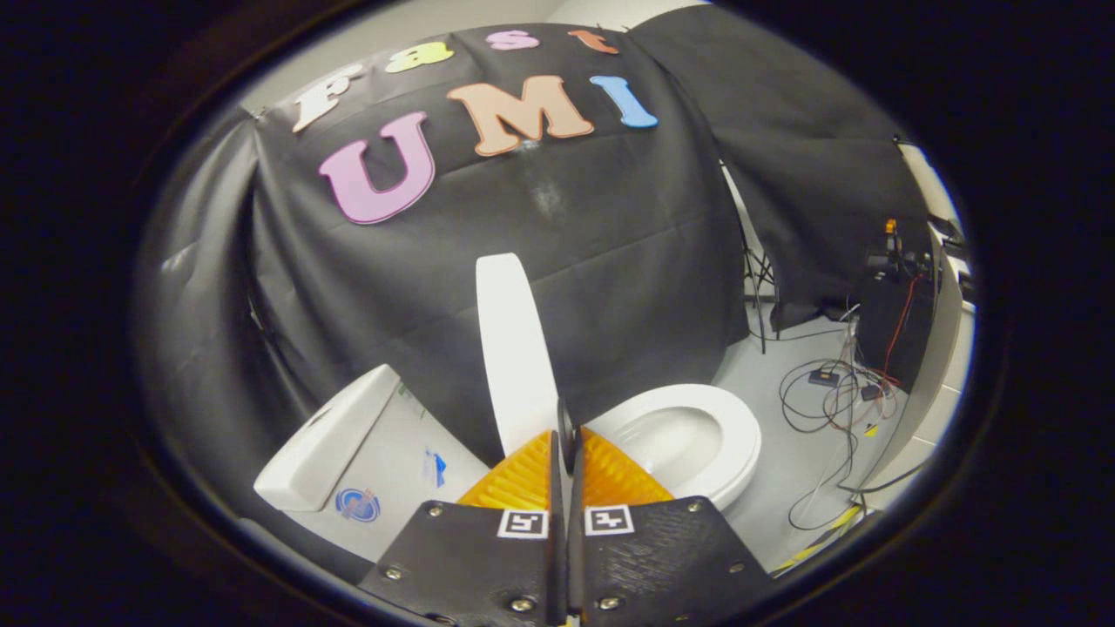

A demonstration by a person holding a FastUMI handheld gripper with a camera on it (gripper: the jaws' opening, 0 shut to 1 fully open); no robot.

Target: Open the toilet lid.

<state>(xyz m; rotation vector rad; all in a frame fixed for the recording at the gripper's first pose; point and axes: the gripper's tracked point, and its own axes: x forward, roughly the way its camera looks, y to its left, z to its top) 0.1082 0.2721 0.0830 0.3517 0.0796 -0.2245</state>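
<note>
The white toilet lid [514,348] stands raised and tilted, edge-on to me, rising from between my fingers towards the black cloth wall. My gripper [566,433] is shut on the lid's lower rim, with the orange ribbed fingers [523,481] pressed on either side of it. To the right of the fingers the white seat ring [740,435] and the open bowl [671,440] lie uncovered. The white tank [327,444] sits to the left of the fingers, with its front panel below it.
Black cloth [557,244] hangs close behind the toilet. On the grey floor to the right lie tangled cables [827,401]. Beyond them are a black stand [758,279] and a dark rack with wiring [897,296]. Yellow-black tape [827,527] marks the floor.
</note>
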